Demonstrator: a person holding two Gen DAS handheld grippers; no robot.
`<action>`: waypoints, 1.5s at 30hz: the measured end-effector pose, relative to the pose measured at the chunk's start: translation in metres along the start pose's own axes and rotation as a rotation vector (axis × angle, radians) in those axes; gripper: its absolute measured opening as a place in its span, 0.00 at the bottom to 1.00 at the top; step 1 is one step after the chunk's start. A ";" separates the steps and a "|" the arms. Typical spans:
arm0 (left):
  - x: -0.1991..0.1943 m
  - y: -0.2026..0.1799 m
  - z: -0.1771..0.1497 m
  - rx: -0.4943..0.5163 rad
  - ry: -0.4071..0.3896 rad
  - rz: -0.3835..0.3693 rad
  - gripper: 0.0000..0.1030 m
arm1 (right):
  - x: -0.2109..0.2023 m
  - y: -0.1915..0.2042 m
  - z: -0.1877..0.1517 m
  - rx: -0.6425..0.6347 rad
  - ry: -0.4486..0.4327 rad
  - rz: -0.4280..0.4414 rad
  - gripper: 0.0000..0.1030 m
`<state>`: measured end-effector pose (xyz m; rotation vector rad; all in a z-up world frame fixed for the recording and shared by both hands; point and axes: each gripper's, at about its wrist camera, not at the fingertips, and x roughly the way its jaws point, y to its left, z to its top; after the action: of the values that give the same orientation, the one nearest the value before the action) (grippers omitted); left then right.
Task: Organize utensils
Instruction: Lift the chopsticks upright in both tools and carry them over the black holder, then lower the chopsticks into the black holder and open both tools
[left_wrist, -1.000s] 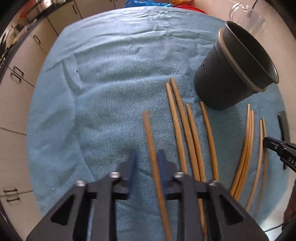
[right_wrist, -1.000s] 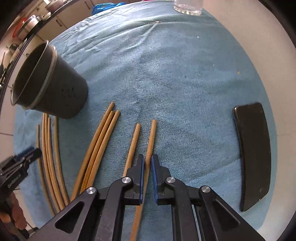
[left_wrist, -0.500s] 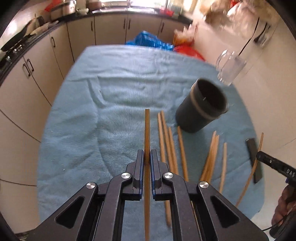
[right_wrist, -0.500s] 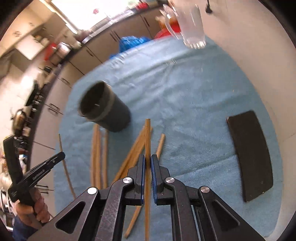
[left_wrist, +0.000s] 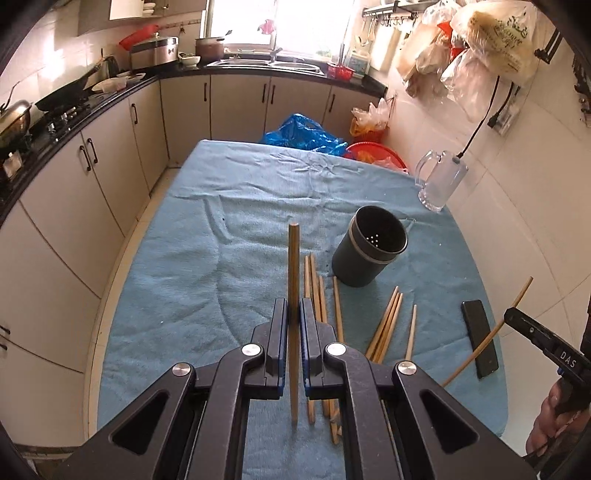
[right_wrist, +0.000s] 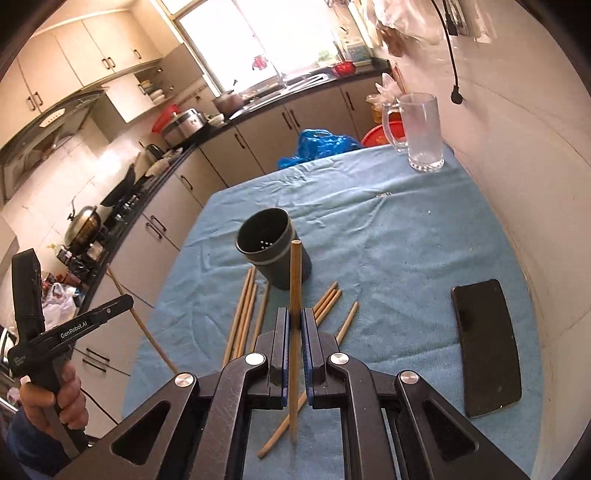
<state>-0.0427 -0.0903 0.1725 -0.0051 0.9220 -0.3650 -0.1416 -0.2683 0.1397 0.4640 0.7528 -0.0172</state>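
Observation:
My left gripper (left_wrist: 294, 312) is shut on a wooden chopstick (left_wrist: 294, 266), held high above the blue cloth. My right gripper (right_wrist: 294, 320) is shut on another chopstick (right_wrist: 295, 277), also lifted. A dark grey utensil cup (left_wrist: 369, 254) stands upright and empty on the cloth; it also shows in the right wrist view (right_wrist: 271, 249). Several loose chopsticks (left_wrist: 386, 325) lie on the cloth in front of the cup, also seen in the right wrist view (right_wrist: 243, 314). The right gripper and its chopstick show at the right edge of the left wrist view (left_wrist: 491, 328).
A black phone (right_wrist: 485, 347) lies on the cloth at the right. A glass mug (right_wrist: 421, 133) stands at the far right corner. The table (left_wrist: 207, 236) is covered by the blue cloth; kitchen cabinets run along the left and back, a white wall on the right.
Both grippers closed on a chopstick each and lifted them well above the table; the view has risen from close over the cloth to high above it.

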 end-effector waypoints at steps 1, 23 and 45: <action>-0.004 -0.001 0.000 -0.003 -0.008 0.007 0.06 | -0.002 -0.001 0.001 -0.005 -0.008 0.002 0.06; -0.054 -0.037 0.076 0.079 -0.135 -0.050 0.06 | -0.041 0.005 0.081 -0.001 -0.174 0.087 0.06; 0.027 -0.069 0.151 0.099 -0.029 -0.206 0.06 | 0.033 0.025 0.161 0.080 -0.231 -0.027 0.06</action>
<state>0.0690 -0.1861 0.2543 -0.0145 0.8765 -0.6000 -0.0074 -0.3068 0.2294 0.5184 0.5330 -0.1241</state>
